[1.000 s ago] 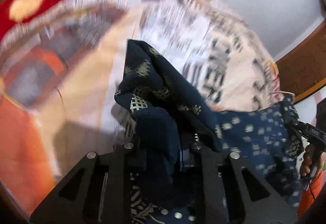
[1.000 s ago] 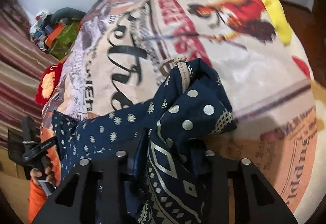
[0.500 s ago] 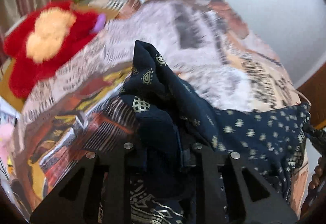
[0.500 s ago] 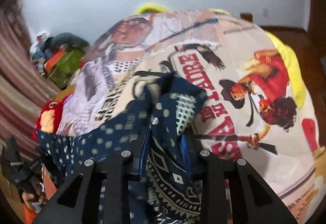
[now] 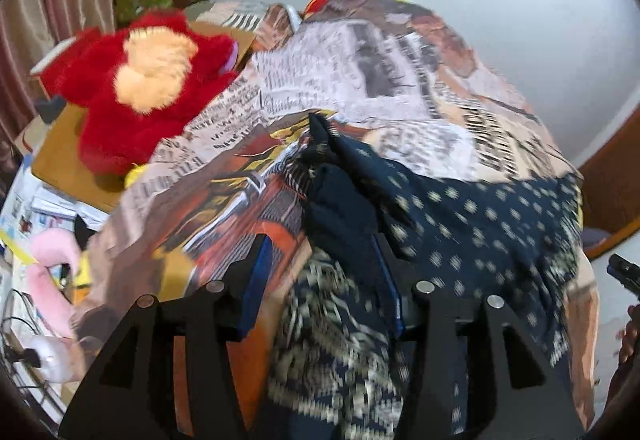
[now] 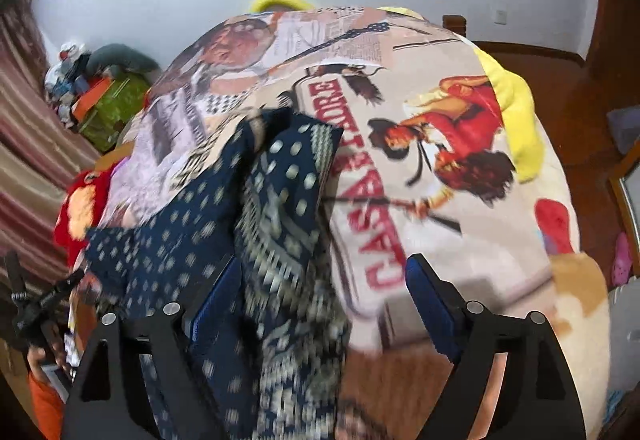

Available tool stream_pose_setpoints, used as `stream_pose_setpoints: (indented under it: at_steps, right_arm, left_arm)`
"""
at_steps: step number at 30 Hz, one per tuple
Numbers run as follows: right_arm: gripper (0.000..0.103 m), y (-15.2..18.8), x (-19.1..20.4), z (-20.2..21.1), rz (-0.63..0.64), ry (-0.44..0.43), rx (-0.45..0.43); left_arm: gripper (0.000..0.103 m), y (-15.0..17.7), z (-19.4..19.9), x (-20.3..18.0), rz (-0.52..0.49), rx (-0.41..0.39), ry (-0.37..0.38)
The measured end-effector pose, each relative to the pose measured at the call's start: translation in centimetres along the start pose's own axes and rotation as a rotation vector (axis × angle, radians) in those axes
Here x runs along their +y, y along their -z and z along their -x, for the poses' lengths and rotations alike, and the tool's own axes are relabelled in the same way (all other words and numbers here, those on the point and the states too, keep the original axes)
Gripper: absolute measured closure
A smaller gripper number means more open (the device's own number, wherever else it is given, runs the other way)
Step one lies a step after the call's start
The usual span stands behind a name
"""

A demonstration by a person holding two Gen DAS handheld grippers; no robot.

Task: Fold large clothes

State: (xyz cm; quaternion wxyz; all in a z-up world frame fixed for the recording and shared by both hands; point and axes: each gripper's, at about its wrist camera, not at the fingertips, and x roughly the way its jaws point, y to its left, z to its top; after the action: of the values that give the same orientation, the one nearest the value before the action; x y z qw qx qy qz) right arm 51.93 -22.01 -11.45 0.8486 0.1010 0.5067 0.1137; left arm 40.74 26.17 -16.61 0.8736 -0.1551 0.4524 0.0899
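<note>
The navy patterned garment [image 5: 460, 208] lies on the bed [image 5: 400, 80], its long axis spanning both grippers. Left gripper [image 5: 320, 292] and right gripper [image 6: 320, 296]: jaws just opened, spread, cloth loose between them.

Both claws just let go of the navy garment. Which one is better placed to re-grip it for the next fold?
Probably left. The left claw has the navy garment bunched against one pad, while in the right claw the cloth hangs by one pad beside a wide gap.

Garment [image 5: 460, 208] lies on bedspread [image 5: 360, 52], plush toy [image 5: 152, 80] left.
</note>
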Motion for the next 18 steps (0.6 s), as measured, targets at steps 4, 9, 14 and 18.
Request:
stream_pose_setpoints:
  at_steps: [4,9,14,18]
  right_arm:
    - [0.020,3.0,1.6,3.9,0.081,-0.014,0.014]
    - [0.018,7.8,4.1,8.6,0.213,-0.017,-0.014]
    - [0.013,13.5,5.8,11.7,0.302,-0.041,-0.009]
    - [0.013,17.3,5.7,12.1,0.306,-0.056,0.037]
  left_arm:
    - [0.045,2.5,5.3,-1.4,-0.091,-0.068,0.011]
    - [0.043,6.0,9.9,-2.4,-0.152,-0.100,0.047]
    - [0.037,10.6,12.1,-2.1,-0.183,-0.086,0.050]
    - [0.036,14.8,10.9,-1.2,-0.205,-0.001,0.050]
